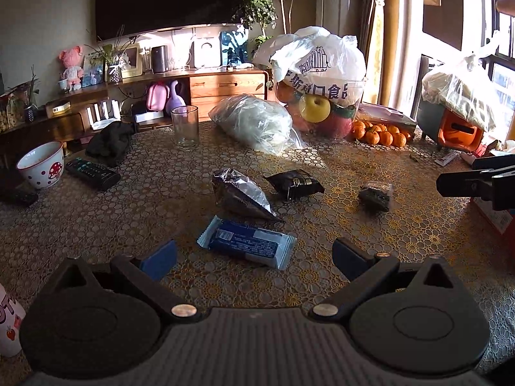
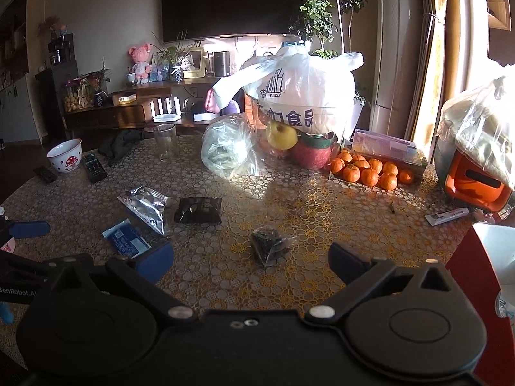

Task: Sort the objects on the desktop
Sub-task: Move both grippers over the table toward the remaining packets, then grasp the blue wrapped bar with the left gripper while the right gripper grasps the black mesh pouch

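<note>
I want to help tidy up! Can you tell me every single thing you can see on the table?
Blue snack packet: one, blue and white, nearest the left gripper.
Silver packet: one, crumpled, behind the blue one.
Black packet: one, table middle.
Small clear packet: one, dark contents, ahead of the right gripper.
Glass: one, clear, upright.
Bowl: one, white with red mushroom, left edge.
Remote: one, black, beside the bowl; another dark one is farther left.
Dark cloth: one, behind the remote.
Clear bag: one, greenish contents.
Fruit bowl: one, under a white bag.
Oranges: a pile, too bunched to count.
Tube: one, white, right side.
Left gripper: open.
Right gripper: open.
</note>
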`<state>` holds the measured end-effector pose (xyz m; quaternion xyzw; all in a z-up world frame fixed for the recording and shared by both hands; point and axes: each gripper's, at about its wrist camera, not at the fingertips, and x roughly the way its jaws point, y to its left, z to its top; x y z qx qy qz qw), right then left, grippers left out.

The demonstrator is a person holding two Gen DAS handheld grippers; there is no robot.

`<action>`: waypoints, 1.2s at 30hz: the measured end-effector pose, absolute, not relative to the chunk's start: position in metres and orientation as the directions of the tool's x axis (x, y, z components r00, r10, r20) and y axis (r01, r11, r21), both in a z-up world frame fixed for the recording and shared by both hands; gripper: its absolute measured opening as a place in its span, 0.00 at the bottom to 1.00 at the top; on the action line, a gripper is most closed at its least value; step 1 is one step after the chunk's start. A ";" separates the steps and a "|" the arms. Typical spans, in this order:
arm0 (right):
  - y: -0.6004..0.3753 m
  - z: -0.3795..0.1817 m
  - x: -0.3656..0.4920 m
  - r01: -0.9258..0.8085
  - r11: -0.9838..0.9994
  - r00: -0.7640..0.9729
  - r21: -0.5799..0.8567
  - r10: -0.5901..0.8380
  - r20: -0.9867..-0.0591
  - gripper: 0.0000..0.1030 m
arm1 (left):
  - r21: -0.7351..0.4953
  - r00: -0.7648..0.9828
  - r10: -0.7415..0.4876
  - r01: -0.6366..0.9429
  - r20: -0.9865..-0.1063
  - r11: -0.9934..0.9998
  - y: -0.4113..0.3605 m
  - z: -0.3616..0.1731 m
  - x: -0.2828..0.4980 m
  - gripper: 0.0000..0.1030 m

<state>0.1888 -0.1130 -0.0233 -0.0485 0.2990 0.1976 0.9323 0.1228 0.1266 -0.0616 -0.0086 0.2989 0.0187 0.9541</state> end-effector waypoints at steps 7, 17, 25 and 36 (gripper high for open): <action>-0.111 -0.038 0.210 -0.406 0.913 0.726 0.032 0.344 -0.596 1.00 | 0.024 0.825 0.000 0.016 -0.565 1.000 0.129 -0.076 0.147 1.00; -0.108 -0.057 0.237 -0.407 0.913 0.709 0.032 0.338 -0.619 1.00 | 0.016 0.809 -0.040 0.060 -0.586 0.998 0.143 -0.097 0.180 1.00; -0.104 -0.071 0.257 -0.406 0.913 0.695 0.038 0.336 -0.636 1.00 | 0.002 0.796 -0.057 0.072 -0.602 0.997 0.154 -0.111 0.195 1.00; -0.096 -0.094 0.281 -0.416 0.909 0.661 0.031 0.325 -0.677 0.97 | 0.015 0.790 -0.089 0.123 -0.607 0.992 0.152 -0.125 0.205 1.00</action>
